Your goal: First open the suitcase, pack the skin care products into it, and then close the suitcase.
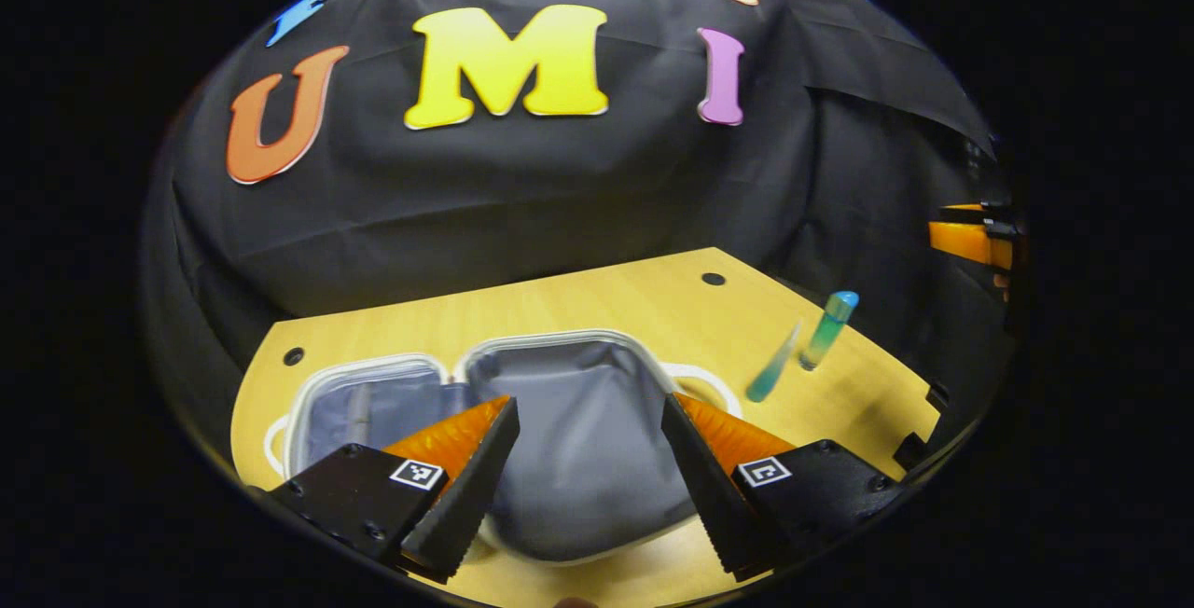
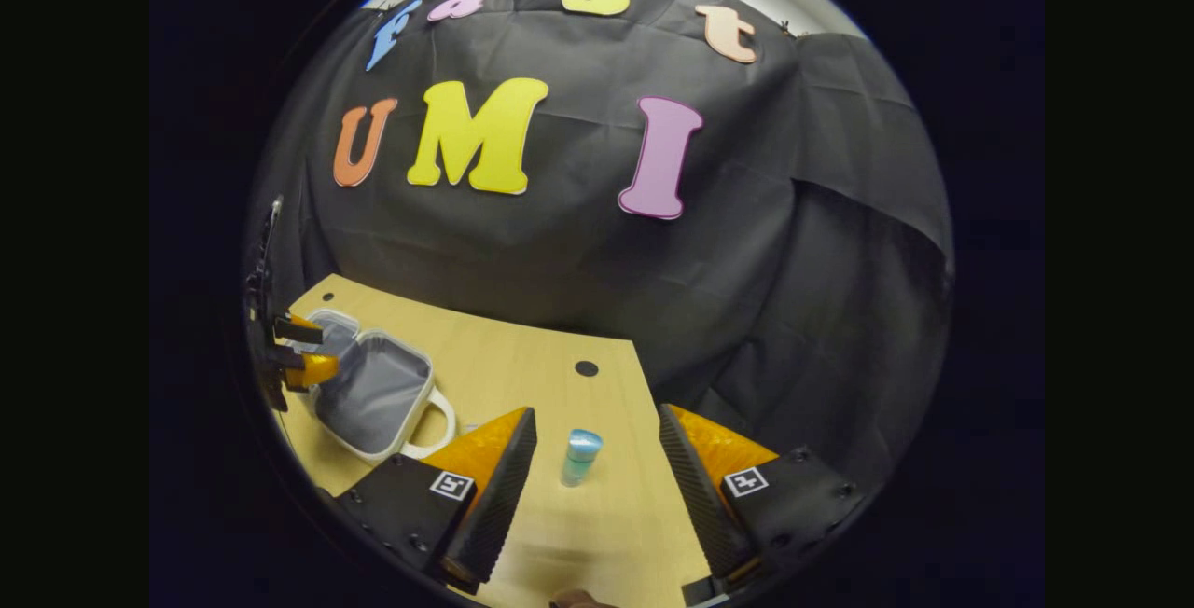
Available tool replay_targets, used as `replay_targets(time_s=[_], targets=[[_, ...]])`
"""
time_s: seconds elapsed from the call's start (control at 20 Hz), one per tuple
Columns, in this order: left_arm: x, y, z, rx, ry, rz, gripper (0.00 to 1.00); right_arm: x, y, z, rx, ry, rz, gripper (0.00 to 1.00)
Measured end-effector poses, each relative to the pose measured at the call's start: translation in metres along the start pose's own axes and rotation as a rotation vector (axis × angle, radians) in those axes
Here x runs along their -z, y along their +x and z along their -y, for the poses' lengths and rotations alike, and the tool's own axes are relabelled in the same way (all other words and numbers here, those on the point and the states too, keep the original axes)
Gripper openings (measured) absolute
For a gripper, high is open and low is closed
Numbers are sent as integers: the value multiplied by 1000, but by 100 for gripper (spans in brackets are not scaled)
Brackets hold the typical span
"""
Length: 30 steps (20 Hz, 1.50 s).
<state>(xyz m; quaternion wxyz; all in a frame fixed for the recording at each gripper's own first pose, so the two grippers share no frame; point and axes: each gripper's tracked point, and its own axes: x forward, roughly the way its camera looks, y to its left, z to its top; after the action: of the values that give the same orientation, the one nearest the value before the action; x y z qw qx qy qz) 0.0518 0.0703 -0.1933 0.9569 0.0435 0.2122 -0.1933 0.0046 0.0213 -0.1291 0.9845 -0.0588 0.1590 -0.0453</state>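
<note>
Grey fabric lines the inside of the suitcase (image 1: 578, 440), which lies open and flat on the light wooden table (image 1: 597, 300). It has two halves side by side, each with a white rim, and a white handle (image 1: 714, 384) comes out from the side of the half that is toward the bottles. Inside the halves I see no products.

The skin care products are two. A bottle with a blue cap (image 1: 828, 328) stands upright on the table, away from the suitcase on its handle side. Its body is clear, green near the bottom and more blue on top. Just beside it, between it and the suitcase handle, there is a slim teal tube (image 1: 772, 367) that leans to one side; if the two touch, I cannot tell.

The left gripper (image 1: 590, 431) hangs over the open suitcase with its jaws spread wide and nothing between them. The right gripper (image 2: 597, 445) also has its jaws spread wide; the blue-capped bottle shows between its fingers in the right gripper view but farther ahead, not touched by them.

Between the suitcase and the bottles the table surface is bare wood. The table edge runs close behind the bottles, on the side away from the suitcase, and the black cloth wall (image 2: 653, 282) is beyond it.
</note>
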Motion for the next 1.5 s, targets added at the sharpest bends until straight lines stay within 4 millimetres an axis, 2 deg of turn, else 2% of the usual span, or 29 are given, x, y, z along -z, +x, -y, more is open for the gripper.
replay_targets(time_s=[0.1, 0.35, 0.45, 0.55, 0.7, 0.8, 0.95, 1.05, 1.1, 1.15, 1.2, 1.3, 1.35, 1.4, 1.5], targets=[[0, 14, 39, 55, 11, 2, 98, 7, 1, 15, 6, 5, -13, 78], [-2, 39, 120, 168, 54, 12, 98, 25, 1, 52, 35, -1, -47, 78], [1, 52, 145, 200, 68, 14, 98, 33, 3, 64, 48, -10, -65, 79], [0, 67, 157, 176, 77, 23, 99, 43, 3, 73, 50, -21, -90, 77], [11, 95, 178, 182, 48, 18, 99, 56, 5, 83, 49, -48, -119, 78], [23, 116, 187, 179, 17, -7, 98, 65, 8, 88, 46, -80, -139, 79], [33, 142, 187, 141, -29, -25, 98, 80, 12, 95, 34, -110, -176, 78], [35, 155, 180, 92, -37, -15, 89, 86, 17, 100, 28, -129, -188, 77], [37, 164, 180, 79, -36, -15, 81, 87, 20, 102, 22, -137, -191, 77], [41, 171, 180, 70, -35, -21, 80, 88, 18, 101, 15, -142, -191, 78], [43, 174, 181, 65, -35, -25, 84, 88, 19, 100, 6, -145, -192, 78], [46, 180, 184, 74, -47, -24, 73, 91, 28, 98, -18, -149, -191, 78], [46, 181, 186, 81, -57, -18, 75, 92, 34, 95, -32, -153, -191, 78], [47, 185, 186, 73, -68, -19, 58, 92, 39, 91, -48, -154, -190, 77], [47, 185, 180, 32, -67, -26, 45, 92, 41, 83, -82, -159, -183, 78]])
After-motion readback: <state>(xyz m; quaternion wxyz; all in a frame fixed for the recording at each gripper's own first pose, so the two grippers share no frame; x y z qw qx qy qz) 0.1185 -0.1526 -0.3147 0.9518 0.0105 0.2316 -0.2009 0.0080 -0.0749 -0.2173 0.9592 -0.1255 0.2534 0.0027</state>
